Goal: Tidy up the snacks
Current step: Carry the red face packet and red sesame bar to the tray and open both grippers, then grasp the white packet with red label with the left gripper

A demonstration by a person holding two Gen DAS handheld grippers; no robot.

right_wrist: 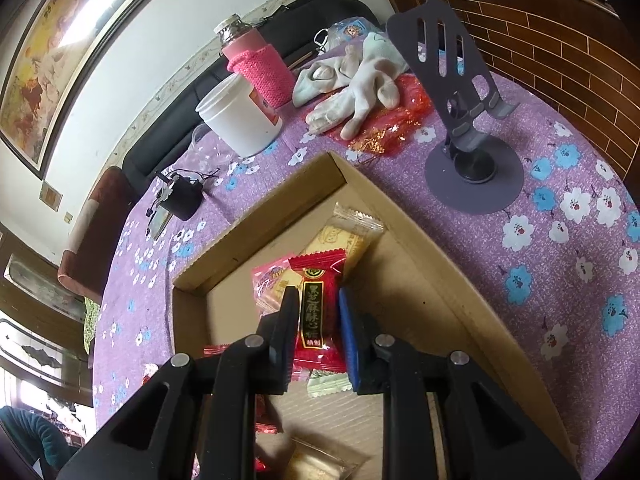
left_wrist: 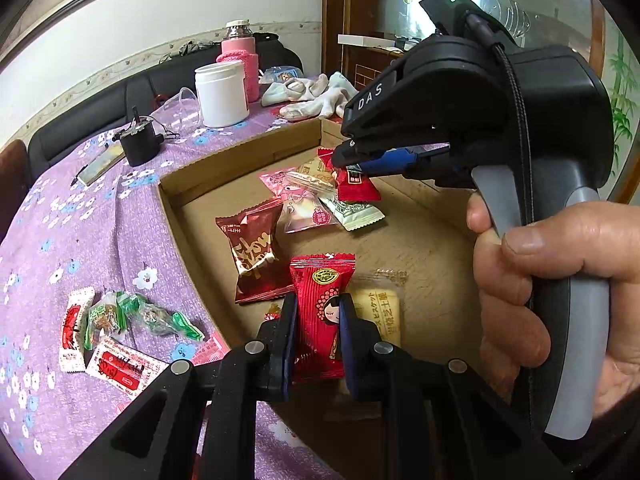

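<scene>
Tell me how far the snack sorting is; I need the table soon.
Done: several packets lie in the box. In hand: the left gripper and right gripper each clamp a red packet over it. Left: four packets on the cloth.

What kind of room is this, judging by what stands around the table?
Probably a home living or dining room: a floral purple tablecloth, a dark sofa along the wall, a framed painting above it, and a pink flask.
</scene>
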